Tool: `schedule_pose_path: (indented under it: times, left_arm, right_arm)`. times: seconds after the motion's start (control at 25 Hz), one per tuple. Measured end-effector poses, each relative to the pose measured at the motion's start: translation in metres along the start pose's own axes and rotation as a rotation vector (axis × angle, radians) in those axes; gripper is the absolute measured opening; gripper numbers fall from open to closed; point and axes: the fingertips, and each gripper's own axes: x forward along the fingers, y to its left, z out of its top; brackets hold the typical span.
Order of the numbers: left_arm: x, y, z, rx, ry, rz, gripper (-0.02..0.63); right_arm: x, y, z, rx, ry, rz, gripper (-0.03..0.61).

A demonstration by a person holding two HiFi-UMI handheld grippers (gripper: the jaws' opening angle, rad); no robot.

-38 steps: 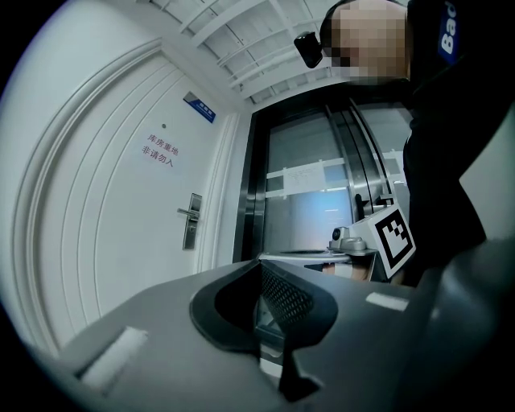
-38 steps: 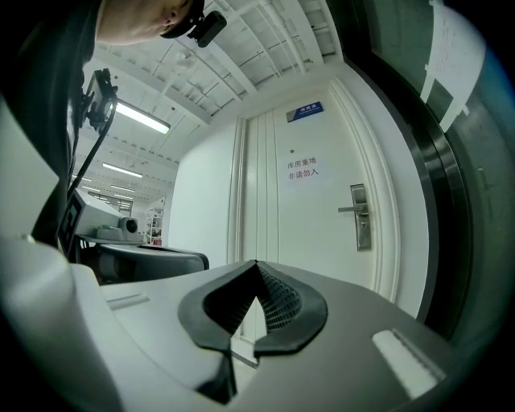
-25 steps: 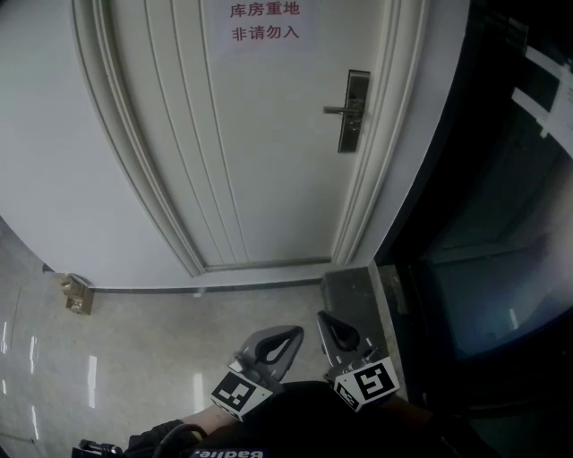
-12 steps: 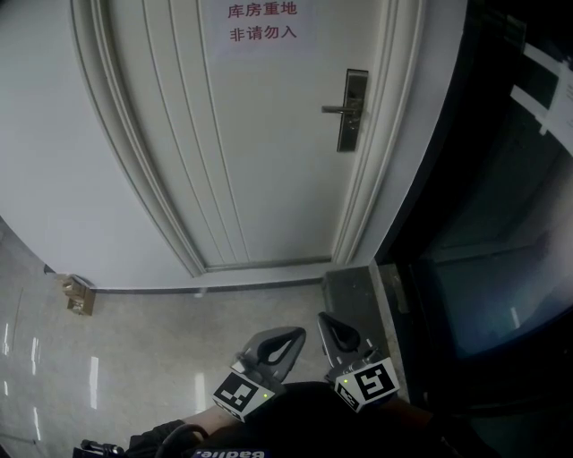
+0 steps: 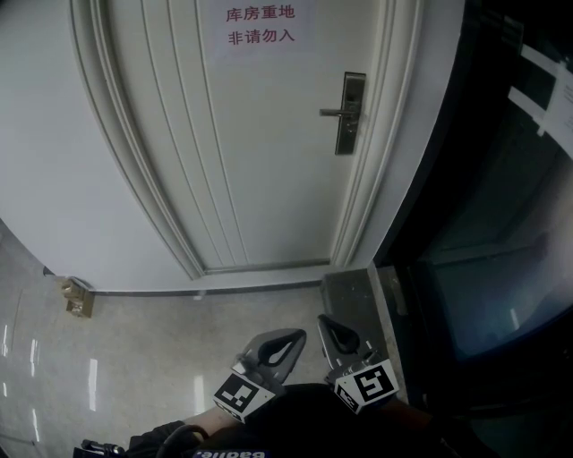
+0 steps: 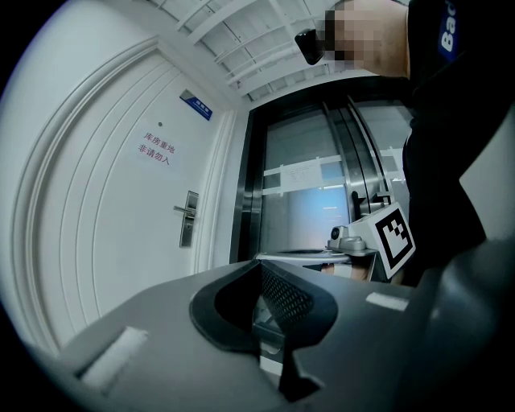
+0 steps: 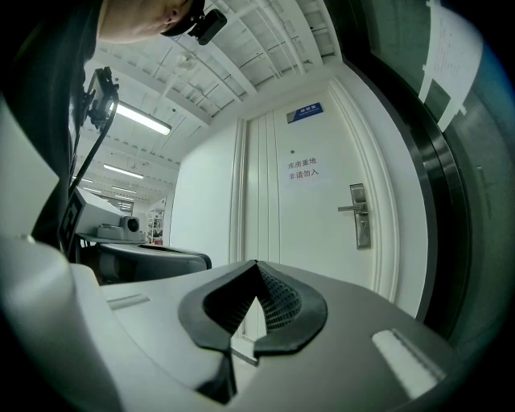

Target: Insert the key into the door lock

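A white panelled door fills the upper part of the head view. Its metal lock plate with a lever handle sits on the door's right side, and it also shows as the lock plate and the lock plate. Both grippers are held low and close together, far short of the door. My left gripper is shut, its pads meeting at the tip. My right gripper is shut too, with its pads closed. I cannot make out a key in any view.
A paper sign with red characters hangs high on the door. A dark glass-fronted frame stands right of the door. On the pale tiled floor lie a grey threshold plate and a small brown object by the wall at left.
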Motion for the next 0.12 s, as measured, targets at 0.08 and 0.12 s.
schedule_pose_path:
  times: [0.08,0.12]
  left_arm:
    - [0.0,-0.0012,0.0003,0.001,-0.002,-0.001,0.012]
    - [-0.0001,-0.0017,0.0003,0.002,-0.002,-0.002,0.012]
  right_arm:
    - [-0.0011,0.0,0.0001,0.002,0.001,-0.001,0.002]
    - [-0.0016,0.0,0.0003,0.002,0.001,-0.001,0.002]
